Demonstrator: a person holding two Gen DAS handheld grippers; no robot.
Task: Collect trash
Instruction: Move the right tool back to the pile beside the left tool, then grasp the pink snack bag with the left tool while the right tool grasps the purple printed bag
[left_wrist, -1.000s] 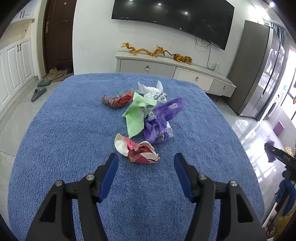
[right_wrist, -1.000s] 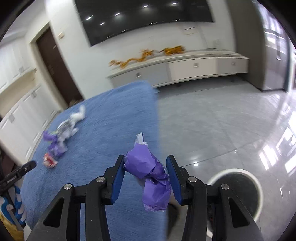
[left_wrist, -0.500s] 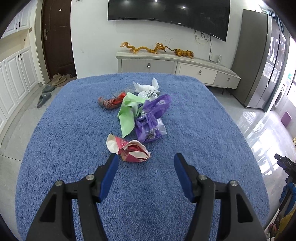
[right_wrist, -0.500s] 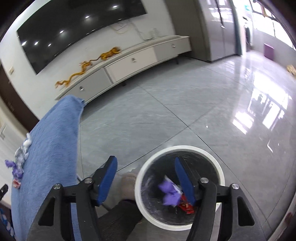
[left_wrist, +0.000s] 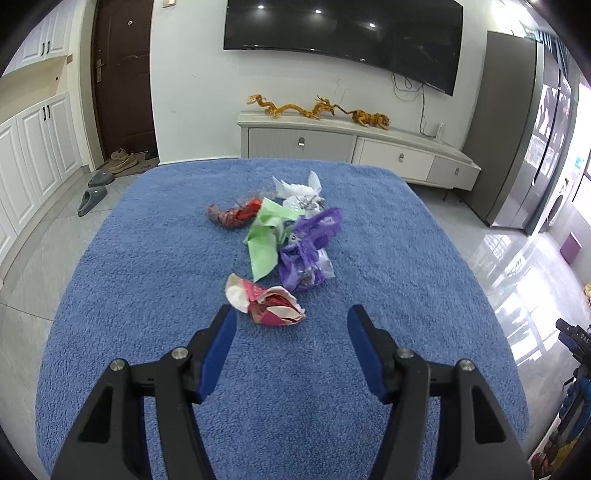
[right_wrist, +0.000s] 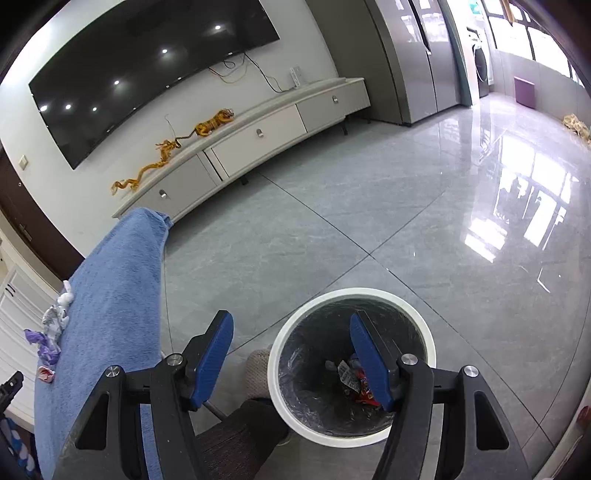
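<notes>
Crumpled wrappers lie in a pile on the blue towel-covered table (left_wrist: 147, 280): a red-and-white one (left_wrist: 266, 301) nearest, a purple one (left_wrist: 308, 254), a green one (left_wrist: 266, 240), a red one (left_wrist: 232, 215) and white ones (left_wrist: 297, 189). My left gripper (left_wrist: 290, 328) is open and empty, just short of the red-and-white wrapper. My right gripper (right_wrist: 290, 341) is open and empty above a white-rimmed bin (right_wrist: 291, 410) on the floor, with wrappers (right_wrist: 354, 380) lying inside it.
The table's right edge (right_wrist: 155, 280) stands left of the bin, with the wrapper pile (right_wrist: 50, 332) far left. A person's foot (right_wrist: 258, 369) and dark trouser leg sit between table and bin. A white TV cabinet (left_wrist: 351, 147) stands behind the table.
My right gripper carried a purple wrapper off the table, opened over the bin and dropped it in. My left gripper stayed open and moved slightly towards the red-and-white wrapper.
</notes>
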